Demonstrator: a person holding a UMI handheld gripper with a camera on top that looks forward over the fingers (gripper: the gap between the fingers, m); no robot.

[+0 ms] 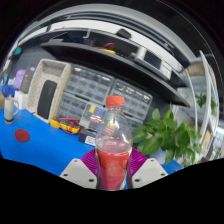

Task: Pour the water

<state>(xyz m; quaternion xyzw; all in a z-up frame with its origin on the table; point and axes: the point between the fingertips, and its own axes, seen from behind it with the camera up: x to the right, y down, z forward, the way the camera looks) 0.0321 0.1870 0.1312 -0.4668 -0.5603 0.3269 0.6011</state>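
Behind everything I see a workshop-like room with shelving and pale cabinets (95, 90) along the back wall. Below that runs a blue table (40, 145), and toward its far edge lie a few small items, among them something yellow and red (68, 125) that I can't identify. A leafy green plant (170, 135) stands off to one side. My gripper (113, 172) is pinching a clear plastic bottle (113, 140) with an orange-red cap (115, 101), both fingers pressing its lower body, which is filled with red liquid. It stands upright, raised in front of the table's near edge.
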